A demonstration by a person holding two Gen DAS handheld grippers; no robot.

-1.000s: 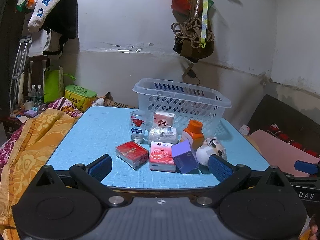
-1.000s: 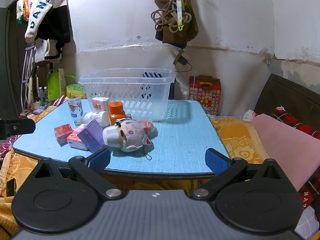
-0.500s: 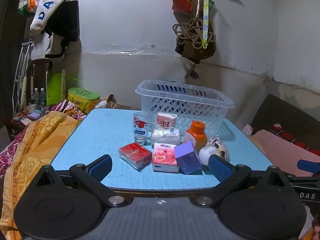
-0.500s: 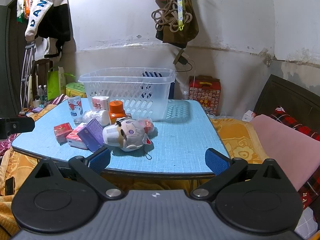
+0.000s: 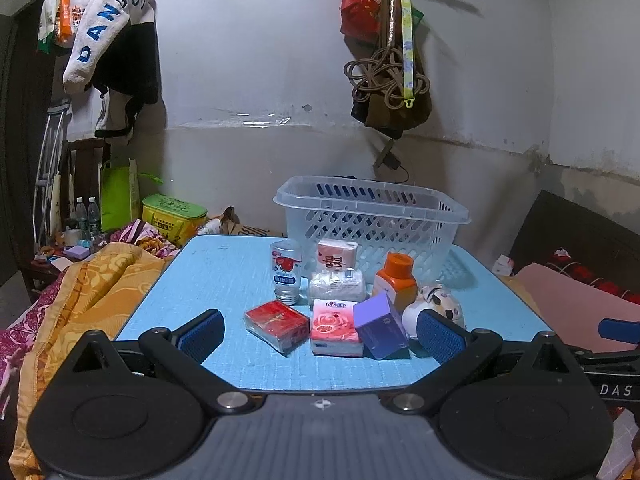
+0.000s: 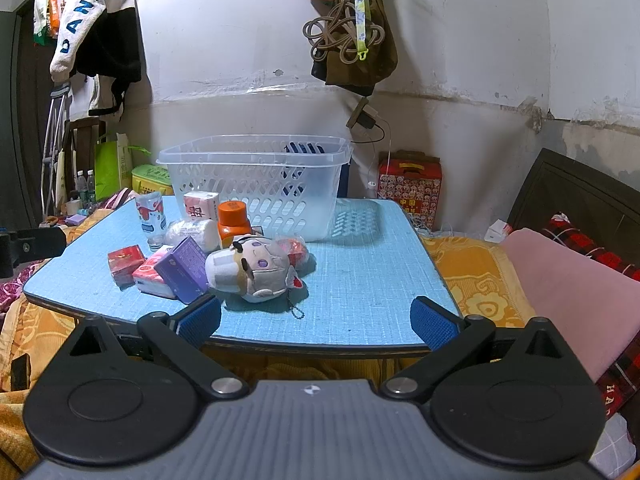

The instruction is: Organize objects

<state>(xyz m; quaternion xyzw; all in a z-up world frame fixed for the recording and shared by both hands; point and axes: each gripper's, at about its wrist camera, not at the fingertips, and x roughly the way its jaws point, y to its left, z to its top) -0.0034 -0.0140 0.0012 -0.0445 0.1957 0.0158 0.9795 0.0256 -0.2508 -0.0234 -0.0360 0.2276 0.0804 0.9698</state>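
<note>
Basket (image 5: 372, 216) (clear, perforated plastic) stands upright behind clustered packets (image 5: 334, 326).

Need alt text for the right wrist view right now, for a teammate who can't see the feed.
The open right gripper hovers at the near edge of a blue table, holding nothing. Just ahead lies a plush toy beside a purple box, tissue packs and an orange-capped bottle, with a clear basket behind.

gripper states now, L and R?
Left gripper: open, holding nothing.
Right gripper: open, holding nothing.
</note>
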